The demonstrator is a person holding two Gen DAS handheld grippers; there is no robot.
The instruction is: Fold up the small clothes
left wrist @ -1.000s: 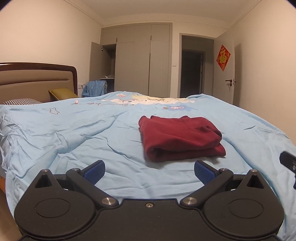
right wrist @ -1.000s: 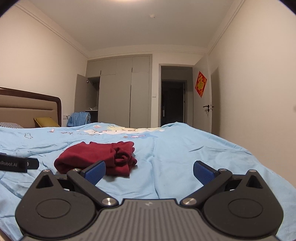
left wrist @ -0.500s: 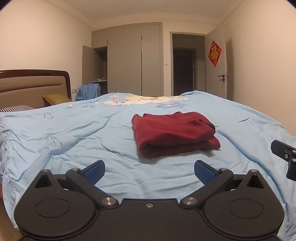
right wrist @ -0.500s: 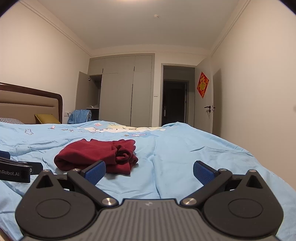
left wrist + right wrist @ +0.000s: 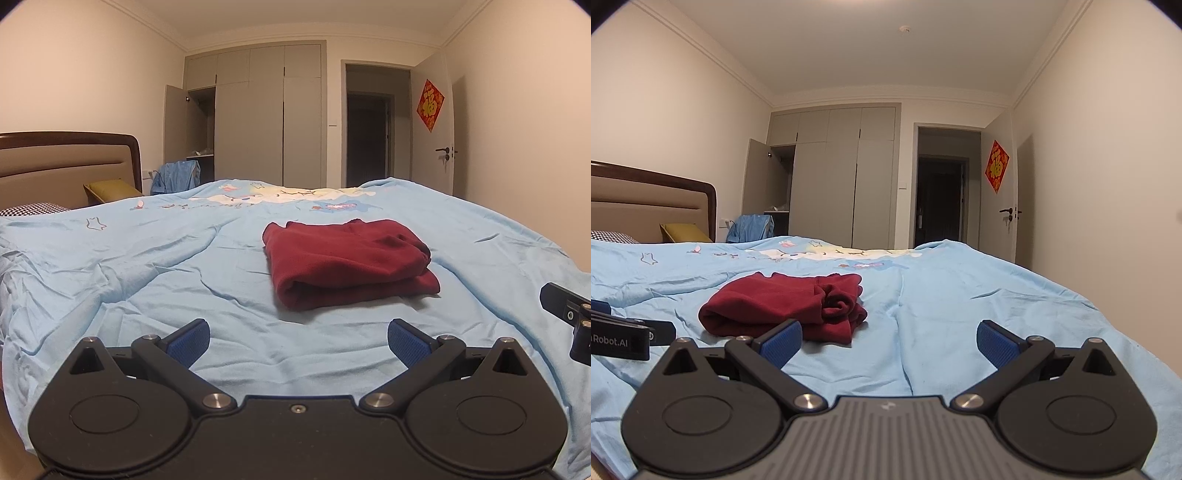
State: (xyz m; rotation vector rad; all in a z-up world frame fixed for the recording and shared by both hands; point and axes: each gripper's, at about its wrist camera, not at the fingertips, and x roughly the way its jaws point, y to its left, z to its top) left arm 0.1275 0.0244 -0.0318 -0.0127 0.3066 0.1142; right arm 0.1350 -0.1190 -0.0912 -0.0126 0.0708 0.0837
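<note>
Soft matt red cloth garment (image 5: 347, 262), wrinkled cotton-like blue bedsheet (image 5: 147, 280), glossy wooden headboard (image 5: 70, 142)

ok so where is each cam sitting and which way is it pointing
Left wrist: on the left gripper, low over the bed's near edge, facing the wardrobe; red folded garment dead ahead; own open fingers show, the right gripper's tip at right.
Right wrist: on the right gripper, further right, tilted up more; garment ahead-left; own open fingers show, the left gripper's tip at left.
Shared: garment, blue bedsheet, wardrobe, doorway.
</note>
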